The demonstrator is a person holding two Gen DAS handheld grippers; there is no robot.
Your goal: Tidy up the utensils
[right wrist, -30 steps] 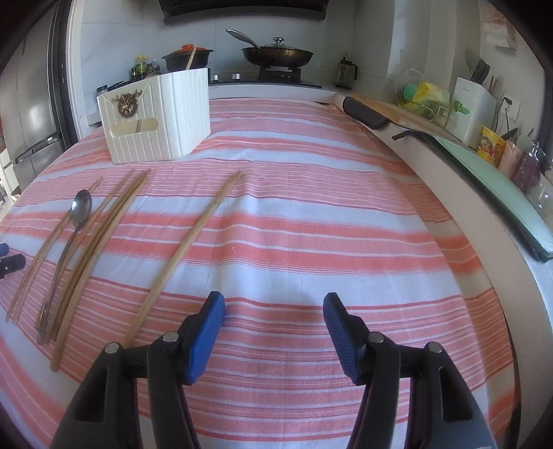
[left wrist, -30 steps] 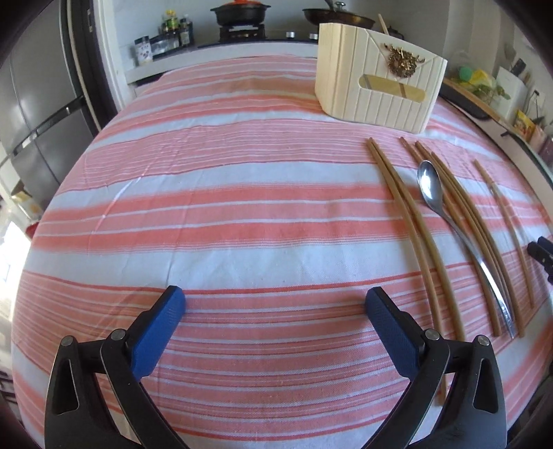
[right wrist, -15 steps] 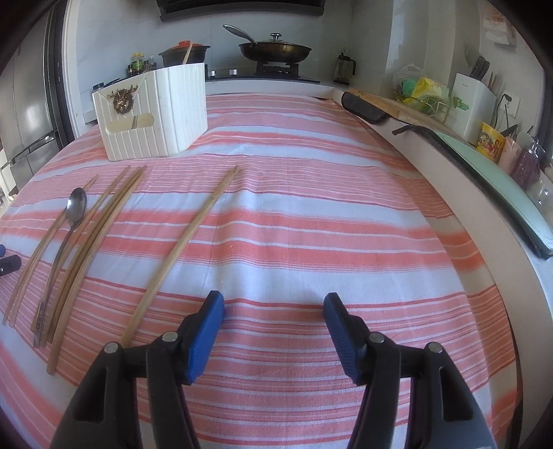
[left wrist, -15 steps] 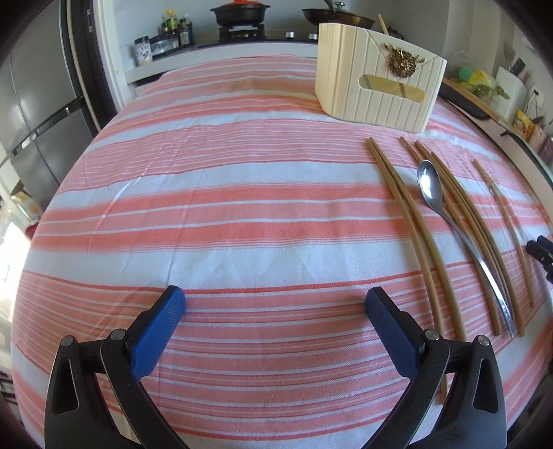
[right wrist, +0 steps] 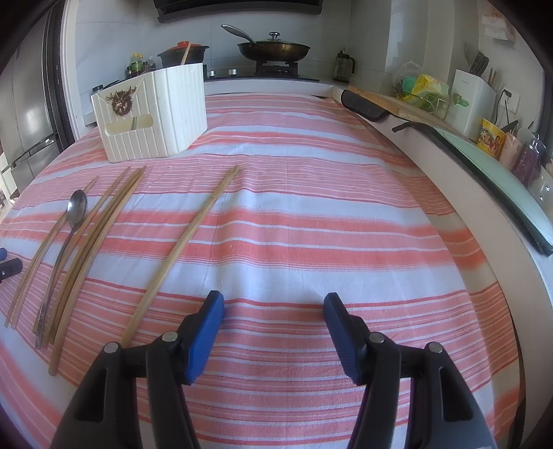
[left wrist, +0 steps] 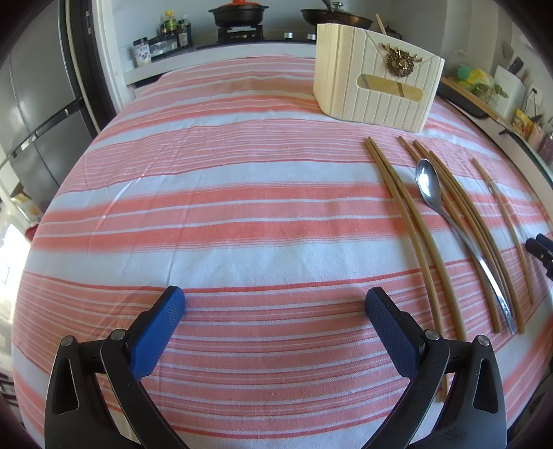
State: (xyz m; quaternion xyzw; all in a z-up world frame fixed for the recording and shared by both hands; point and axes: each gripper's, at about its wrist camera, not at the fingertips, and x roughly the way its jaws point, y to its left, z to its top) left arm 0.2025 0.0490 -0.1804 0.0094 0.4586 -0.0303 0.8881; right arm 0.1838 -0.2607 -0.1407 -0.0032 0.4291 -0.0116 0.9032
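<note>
Several wooden chopsticks [left wrist: 411, 221] and a metal spoon [left wrist: 428, 186] lie side by side on the striped cloth at the right in the left wrist view. They show at the left in the right wrist view, the spoon [right wrist: 76, 207] among them. One chopstick [right wrist: 186, 241] lies apart, just left of my right gripper. A cream utensil box [left wrist: 376, 89] [right wrist: 152, 110] stands behind them. My left gripper [left wrist: 274, 304] is open and empty over bare cloth. My right gripper [right wrist: 273, 307] is open and empty.
The table edge and a counter with a knife block [right wrist: 473, 100], bags and jars run along the right. A stove with a pan [right wrist: 273, 50] and a pot [left wrist: 238, 13] stands behind. A fridge [left wrist: 31, 114] stands at the left.
The right gripper has moved a little forward and left, toward the lone chopstick. The left gripper has not moved.
</note>
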